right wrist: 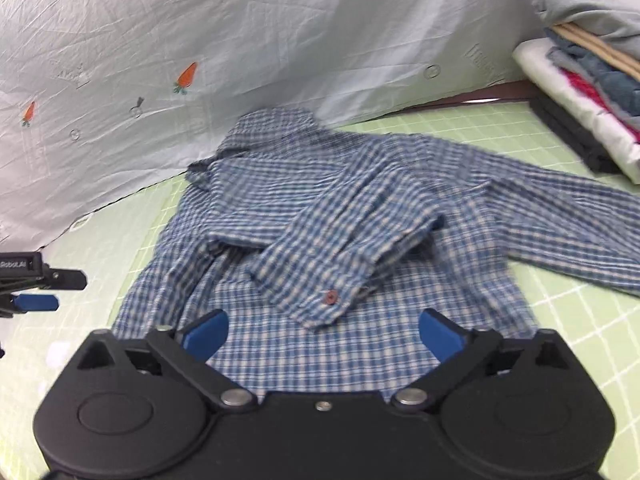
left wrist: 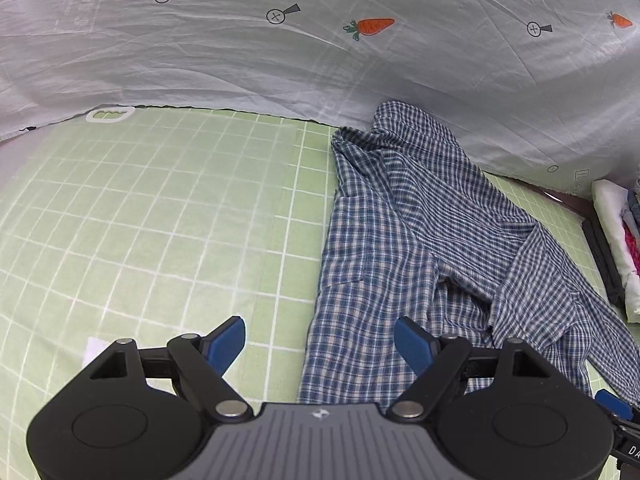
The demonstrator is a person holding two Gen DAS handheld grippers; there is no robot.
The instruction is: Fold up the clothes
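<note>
The left gripper (left wrist: 320, 346) points forward and downward, its blue fingers (left wrist: 226, 344) spread wide with nothing between them. The right gripper (right wrist: 324, 338) also tilts downward, jaws standing wide apart and empty, its blue pads (right wrist: 206, 334) clear of anything. In the right wrist view, the left gripper (right wrist: 36, 302) shows at the left edge, seen side-on, level with the right one and well apart from it. In the left wrist view, a blue fingertip of the right gripper (left wrist: 614, 400) shows at the lower right edge.
</note>
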